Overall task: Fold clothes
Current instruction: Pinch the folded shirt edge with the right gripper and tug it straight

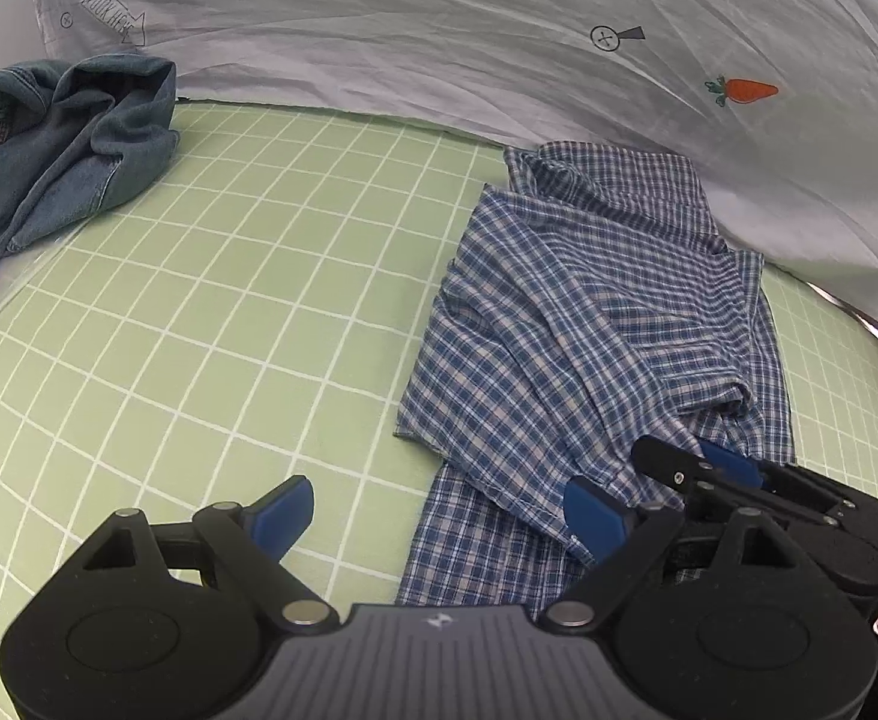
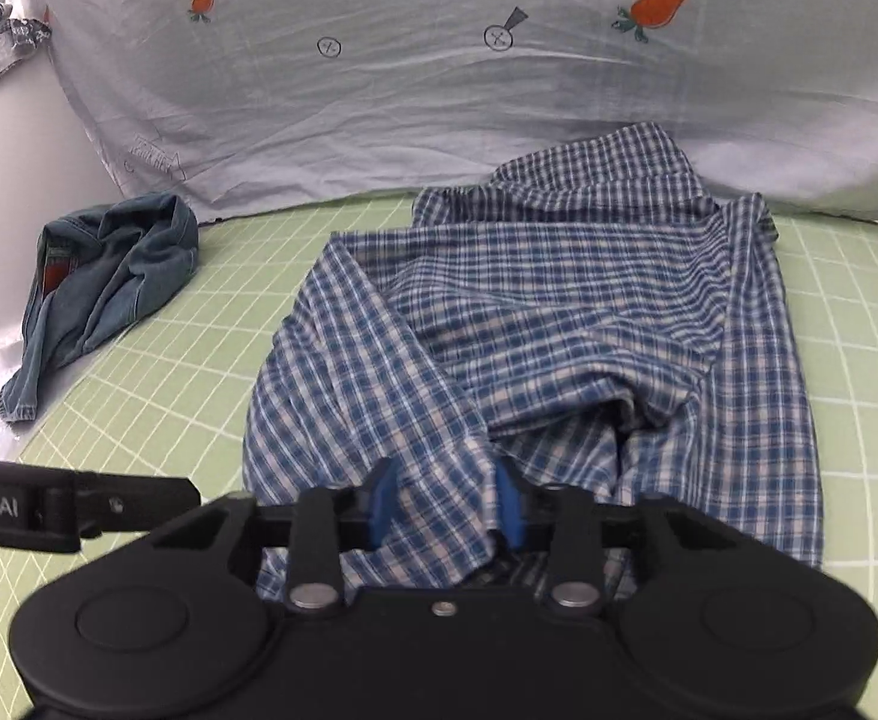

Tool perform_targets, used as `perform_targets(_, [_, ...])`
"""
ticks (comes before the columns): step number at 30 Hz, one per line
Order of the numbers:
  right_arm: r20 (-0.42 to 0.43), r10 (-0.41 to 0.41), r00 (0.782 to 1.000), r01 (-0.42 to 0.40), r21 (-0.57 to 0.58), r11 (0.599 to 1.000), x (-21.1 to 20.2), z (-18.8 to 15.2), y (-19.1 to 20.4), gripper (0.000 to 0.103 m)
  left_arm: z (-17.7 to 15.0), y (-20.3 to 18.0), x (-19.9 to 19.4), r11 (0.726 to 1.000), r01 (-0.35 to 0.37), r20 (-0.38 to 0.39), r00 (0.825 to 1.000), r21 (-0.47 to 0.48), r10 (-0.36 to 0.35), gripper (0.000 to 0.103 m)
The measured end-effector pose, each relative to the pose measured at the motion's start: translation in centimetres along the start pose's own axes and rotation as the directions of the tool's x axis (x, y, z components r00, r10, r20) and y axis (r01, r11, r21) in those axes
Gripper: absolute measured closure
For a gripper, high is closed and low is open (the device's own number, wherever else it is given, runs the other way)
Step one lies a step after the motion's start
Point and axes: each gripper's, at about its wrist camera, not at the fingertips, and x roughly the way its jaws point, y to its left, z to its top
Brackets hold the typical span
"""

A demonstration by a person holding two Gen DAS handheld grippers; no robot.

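Note:
A blue and white plaid shirt [image 1: 589,312] [image 2: 529,312] lies partly folded on the green grid mat [image 1: 228,300] [image 2: 859,360], collar towards the far side. My right gripper [image 2: 445,504] [image 1: 691,457] is at the shirt's near edge. Bunched plaid fabric fills the gap between its blue pads, and it is shut on that fold. My left gripper [image 1: 439,516] hovers open over the mat just left of the shirt's near hem. Its right pad sits beside the fabric, and nothing is between its fingers.
A crumpled denim garment [image 1: 60,150] [image 2: 108,288] lies at the mat's far left corner. A white sheet printed with carrots [image 1: 439,30] [image 2: 378,90] hangs behind the mat. Part of the left gripper's black housing [image 2: 48,507] shows at the left in the right wrist view.

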Motion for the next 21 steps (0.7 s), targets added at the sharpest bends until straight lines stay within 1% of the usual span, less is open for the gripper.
perform_targets(1, [0.004, 0.001, 1.000, -0.001, 0.005, 1.000, -0.2, -0.1, -0.2, 0.098, 0.0, 0.0, -0.3, 1.000, 0.001, 0.009, 1.000, -0.001, -0.001, 0.012])
perform_targets(4, [0.032, 0.010, 0.999, -0.011, 0.029, 1.000, -1.5, -0.1, -0.6, 0.099, -0.2, 0.1, -1.2, 1.000, 0.003, 0.035, 0.999, -0.008, -0.003, 0.012])
perform_targets(7, [0.063, 0.010, 0.998, -0.012, 0.043, 0.999, -3.1, -0.1, -0.7, 0.100, -0.7, 0.5, -2.2, 0.999, 0.015, 0.058, 0.998, -0.044, -0.013, 0.012])
perform_targets(12, [0.076, -0.002, 0.997, -0.002, 0.052, 0.999, -5.3, -0.6, -0.7, 0.100, -2.8, 1.4, -4.6, 0.996, 0.025, 0.094, 0.995, -0.083, -0.017, 0.012])
perform_targets(16, [0.089, -0.010, 0.996, 0.002, 0.095, 0.995, -7.4, -1.5, -0.9, 0.100, -4.8, 2.0, -6.0, 0.993, 0.032, 0.091, 0.996, -0.113, -0.021, 0.012])
perform_targets(21, [0.081, -0.036, 0.996, 0.021, 0.177, 0.984, -9.8, -4.0, -1.6, 0.100, -7.3, 1.9, -7.0, 0.994, 0.032, 0.067, 0.997, -0.102, -0.026, 0.012])
